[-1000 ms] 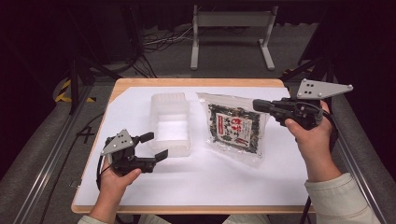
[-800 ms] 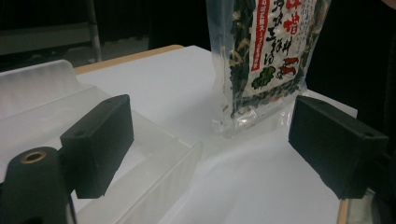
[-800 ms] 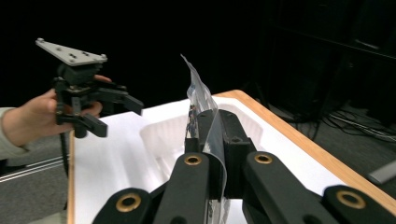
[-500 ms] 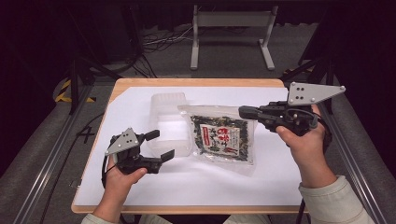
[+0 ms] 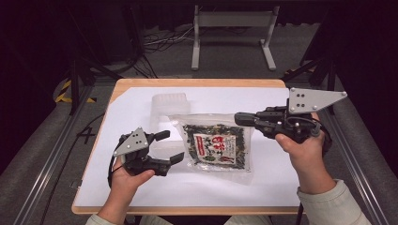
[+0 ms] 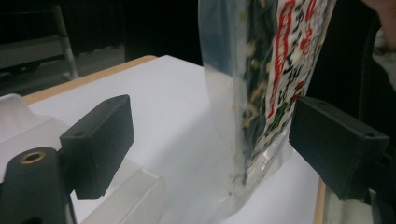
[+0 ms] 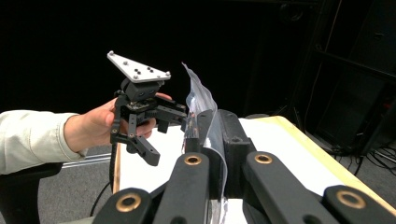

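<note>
Judging by the sag, the seaweed bag (image 5: 216, 147) looks light, floppy and slick. It's pinched at its clear top edge by the right gripper (image 5: 240, 117) and hung above the table (image 5: 281, 164), between the left gripper's (image 5: 172, 146) wide-open jaws. The flat sealed edges are probably best grabbed.

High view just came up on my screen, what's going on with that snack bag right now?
A person works with a gripper in each hand. The right gripper is shut on the top edge of the clear bag of seaweed snack, lifting it so it hangs over the white table. The left gripper is open beside the bag's lower end, its jaws not pressing on it. A clear plastic container sits behind.
</note>
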`<state>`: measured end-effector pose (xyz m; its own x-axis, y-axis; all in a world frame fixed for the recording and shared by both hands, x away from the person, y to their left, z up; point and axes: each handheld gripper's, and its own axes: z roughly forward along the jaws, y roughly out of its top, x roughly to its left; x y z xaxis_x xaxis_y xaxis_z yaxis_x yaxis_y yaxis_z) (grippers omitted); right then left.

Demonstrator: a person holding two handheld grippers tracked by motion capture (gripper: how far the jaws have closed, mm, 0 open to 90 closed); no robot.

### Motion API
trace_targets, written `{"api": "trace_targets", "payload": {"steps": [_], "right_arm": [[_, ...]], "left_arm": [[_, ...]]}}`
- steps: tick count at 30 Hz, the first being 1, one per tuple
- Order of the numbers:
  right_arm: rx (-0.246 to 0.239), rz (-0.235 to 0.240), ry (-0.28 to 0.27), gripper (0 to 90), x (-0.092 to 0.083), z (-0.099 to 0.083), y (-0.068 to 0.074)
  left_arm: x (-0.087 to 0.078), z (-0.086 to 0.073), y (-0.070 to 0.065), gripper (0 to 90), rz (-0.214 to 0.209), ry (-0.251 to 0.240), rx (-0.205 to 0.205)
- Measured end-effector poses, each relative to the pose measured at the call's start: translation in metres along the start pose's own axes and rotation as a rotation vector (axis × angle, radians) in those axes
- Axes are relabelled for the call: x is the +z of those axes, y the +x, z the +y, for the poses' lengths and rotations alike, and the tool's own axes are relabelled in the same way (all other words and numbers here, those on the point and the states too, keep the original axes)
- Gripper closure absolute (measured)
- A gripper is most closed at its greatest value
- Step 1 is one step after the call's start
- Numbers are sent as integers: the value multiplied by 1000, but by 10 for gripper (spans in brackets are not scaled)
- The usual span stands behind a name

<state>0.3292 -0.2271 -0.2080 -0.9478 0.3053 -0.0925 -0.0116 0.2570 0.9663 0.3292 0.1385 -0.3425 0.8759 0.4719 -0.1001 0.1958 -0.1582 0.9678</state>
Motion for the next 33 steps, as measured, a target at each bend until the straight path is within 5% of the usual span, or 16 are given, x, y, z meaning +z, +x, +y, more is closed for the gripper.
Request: {"api": "trace_targets", "payload": {"steps": [15,21,30,33], "right_arm": [[10,46,-31,898,19,-6,0],[0,65,-53,899,24,-10,1],[8,67,-82,900,25,-14,-1],[15,89,-100,900,24,-16,-3]], "left_arm": [[16,10,-2,182,-49,-65,0],[22,9,-5,278,-58,-73,48],[25,6,-5,432,-147,-143,43],[25,5,-9,545,-131,-139,96]]}}
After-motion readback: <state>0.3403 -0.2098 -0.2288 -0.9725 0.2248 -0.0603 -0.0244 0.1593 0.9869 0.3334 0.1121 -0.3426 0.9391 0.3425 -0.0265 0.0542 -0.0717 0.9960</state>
